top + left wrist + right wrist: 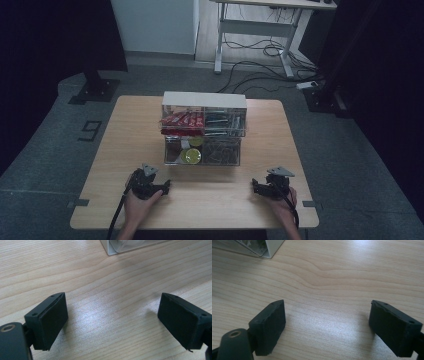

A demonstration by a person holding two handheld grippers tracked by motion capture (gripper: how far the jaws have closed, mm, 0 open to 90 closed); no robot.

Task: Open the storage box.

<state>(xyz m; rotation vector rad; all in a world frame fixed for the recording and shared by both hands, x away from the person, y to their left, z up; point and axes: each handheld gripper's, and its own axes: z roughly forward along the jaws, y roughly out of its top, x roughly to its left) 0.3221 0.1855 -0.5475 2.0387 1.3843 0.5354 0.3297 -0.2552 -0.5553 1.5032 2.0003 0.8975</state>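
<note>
From high above the near edge we look forward and down over the whole table (125, 150) and the floor beyond. Riding each gripper, we look from close range along its jaws onto the wood. All three views share the drawer box (202, 130), whose corner (111, 250) (270, 251) edges both close views.

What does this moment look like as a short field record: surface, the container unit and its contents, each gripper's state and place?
surface: light wooden table
container: clear two-tier drawer unit with a white top, standing mid-table
upper tier: red packets at left, dark metal pieces at right
lower tier: yellow-green round item near the middle, dark small parts at right
left gripper: open, nothing between the jaws, held low near the front edge
right gripper: open, nothing between the jaws, held low near the front edge
contact: neither gripper touches the unit
</note>
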